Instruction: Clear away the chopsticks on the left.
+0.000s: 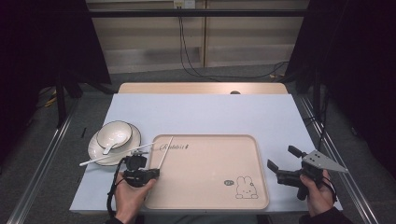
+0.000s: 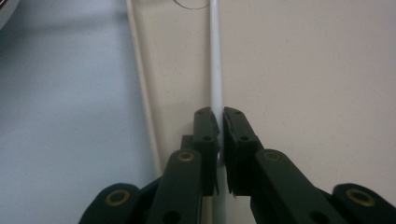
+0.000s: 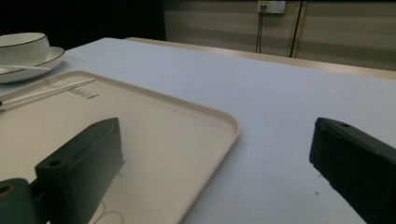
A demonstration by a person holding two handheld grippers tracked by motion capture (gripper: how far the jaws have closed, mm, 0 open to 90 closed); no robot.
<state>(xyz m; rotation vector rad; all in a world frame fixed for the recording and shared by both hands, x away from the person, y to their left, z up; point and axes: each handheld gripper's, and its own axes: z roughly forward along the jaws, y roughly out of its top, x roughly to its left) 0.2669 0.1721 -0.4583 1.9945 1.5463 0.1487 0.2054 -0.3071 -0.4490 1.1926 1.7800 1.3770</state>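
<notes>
A white chopstick (image 1: 165, 152) lay slanted over the upper left corner of the beige tray (image 1: 261, 196), pinched at its near end by the left gripper (image 1: 150, 172). A second chopstick (image 1: 100, 159) rested on the plate (image 1: 94, 151) holding a bowl (image 1: 114, 133) at centre left. At lower right the right gripper (image 1: 279, 164) hovered beside the tray, jaws spread wide
</notes>
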